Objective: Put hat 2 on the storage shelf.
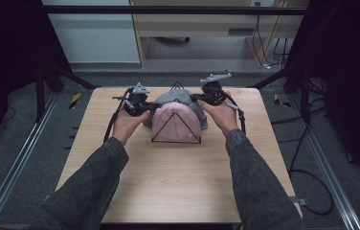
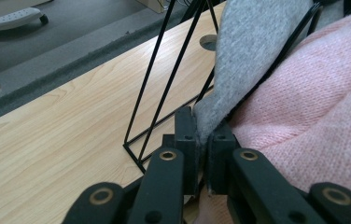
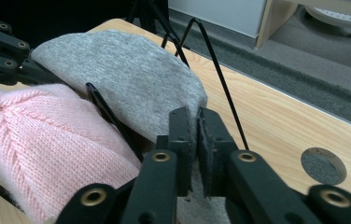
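Observation:
A grey knit hat [image 1: 174,97] sits on a black wire rack [image 1: 176,140] at the far middle of the table, behind a pink knit hat [image 1: 175,125] on the same rack. My left gripper [image 1: 142,109] is shut on the grey hat's left edge [image 2: 220,74]. My right gripper [image 1: 198,98] is shut on its right edge [image 3: 131,79]. The left gripper view has the gripper [image 2: 203,140] pinching grey fabric beside the pink hat [image 2: 313,116]. The right gripper view has the gripper [image 3: 197,128] clamped on the grey brim, with the pink hat [image 3: 38,135] at left.
The wooden table [image 1: 168,182] has bare room in front of the rack. A round cable hole [image 3: 324,165] lies in the tabletop near the right gripper. Black frame posts [image 1: 44,81] stand at both sides, and cables [image 1: 307,158] trail over the floor at right.

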